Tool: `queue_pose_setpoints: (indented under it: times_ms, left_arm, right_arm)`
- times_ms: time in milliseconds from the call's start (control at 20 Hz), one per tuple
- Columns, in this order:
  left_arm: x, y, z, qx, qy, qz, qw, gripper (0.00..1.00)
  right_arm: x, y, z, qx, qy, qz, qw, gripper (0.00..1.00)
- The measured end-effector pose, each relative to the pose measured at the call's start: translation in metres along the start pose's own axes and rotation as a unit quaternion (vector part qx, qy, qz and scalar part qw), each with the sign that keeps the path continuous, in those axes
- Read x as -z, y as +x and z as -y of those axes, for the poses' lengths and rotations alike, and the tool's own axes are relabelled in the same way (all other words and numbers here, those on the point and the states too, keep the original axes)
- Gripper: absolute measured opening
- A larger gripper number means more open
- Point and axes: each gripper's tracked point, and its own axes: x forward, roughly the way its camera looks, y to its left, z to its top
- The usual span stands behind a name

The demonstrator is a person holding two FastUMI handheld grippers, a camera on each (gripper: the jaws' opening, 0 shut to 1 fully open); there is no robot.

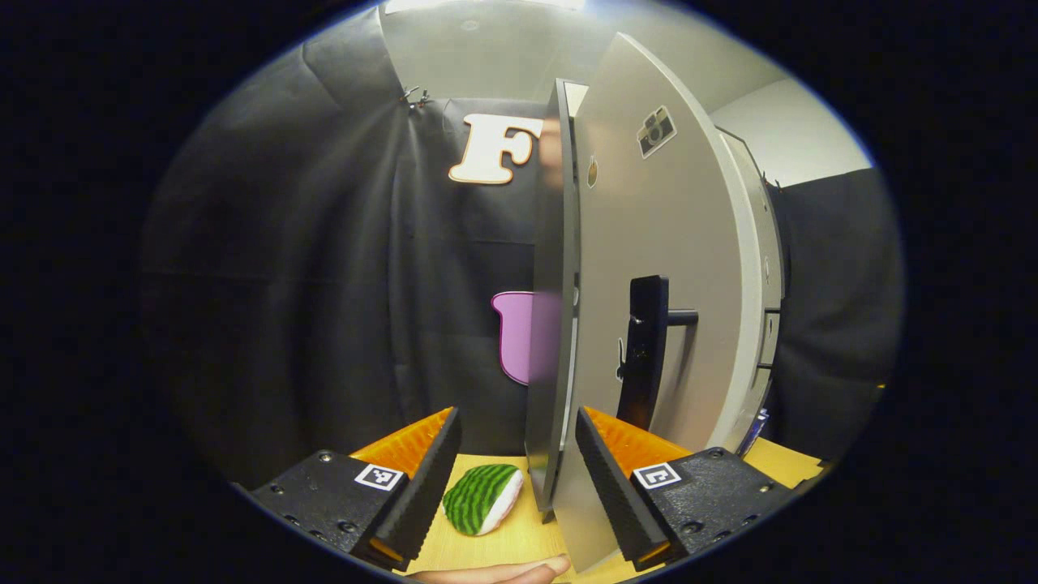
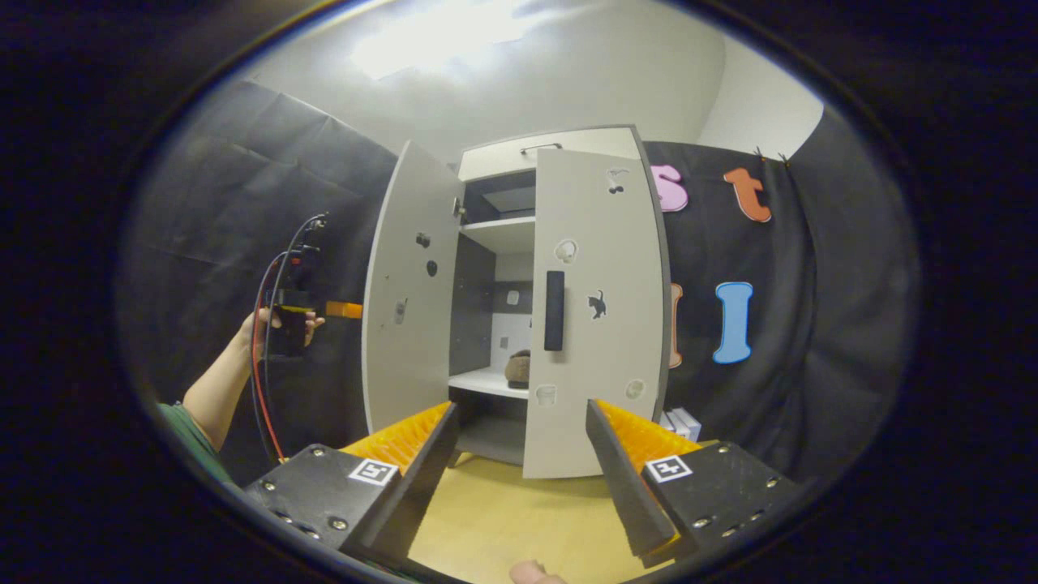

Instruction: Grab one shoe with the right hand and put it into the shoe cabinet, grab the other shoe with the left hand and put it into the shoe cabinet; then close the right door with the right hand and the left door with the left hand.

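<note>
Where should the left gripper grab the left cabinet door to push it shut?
Best guess: the left door's outer edge, which stands edge-on between the open left gripper fingers. Come straight ahead, or press its outer face beside the black handle.

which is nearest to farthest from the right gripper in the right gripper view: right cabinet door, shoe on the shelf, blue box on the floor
From the right gripper:
1. right cabinet door, straight ahead, its lower edge just past the fingertips.
2. blue box, low on the floor to the right, behind that door.
3. shoe, inside the cabinet on the white shelf, deepest in.
</note>
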Motion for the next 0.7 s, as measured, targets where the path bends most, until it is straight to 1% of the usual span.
queue_pose_setpoints:
  times_ms: [150,200,300,350,400,450,500,550,600,650,700]
  left_arm:
    - [0.001,0.0,0.005,-0.003,-0.006,-0.009,1.0,0.87]
    - [0.002,0.002,0.008,0.001,-0.011,-0.014,1.0,0.86]
    - [0.001,0.004,0.016,0.017,-0.016,-0.02,1.0,0.87]
    - [0.0,0.009,0.026,0.023,-0.016,-0.02,0.999,0.92]
    - [-0.002,0.014,0.037,0.027,-0.017,-0.02,0.999,0.92]
    - [-0.001,0.01,0.048,0.029,-0.02,-0.018,0.999,0.87]
    - [0.0,0.008,0.056,0.032,-0.022,-0.017,0.999,0.92]
    - [0.003,0.008,0.063,0.034,-0.023,-0.017,0.999,0.87]
    - [0.002,0.009,0.07,0.035,-0.024,-0.016,0.999,0.87]
    - [0.004,0.011,0.075,0.033,-0.025,-0.017,0.999,0.92]
    - [0.003,0.013,0.079,0.03,-0.027,-0.016,0.999,0.92]
  right_arm:
    - [-0.005,-0.008,-0.004,-0.001,0.005,0.011,1.0,0.94]
    - [-0.007,-0.009,-0.007,-0.004,0.005,0.013,1.0,0.95]
    - [-0.008,-0.012,-0.011,-0.005,0.004,0.016,1.0,0.95]
    - [-0.008,-0.012,-0.013,-0.008,0.004,0.017,1.0,0.95]
    - [-0.009,-0.013,-0.017,-0.012,0.003,0.018,1.0,0.95]
    - [-0.008,-0.013,-0.017,-0.01,0.003,0.017,1.0,0.95]
    - [-0.008,-0.012,-0.016,-0.01,0.004,0.017,1.0,0.94]
    - [-0.008,-0.012,-0.018,-0.011,0.005,0.017,1.0,0.95]
    - [-0.008,-0.01,-0.02,-0.011,0.006,0.017,1.0,0.95]
    - [-0.008,-0.01,-0.02,-0.011,0.008,0.019,1.0,0.95]
    - [-0.009,-0.011,-0.019,-0.01,0.01,0.02,1.0,0.95]
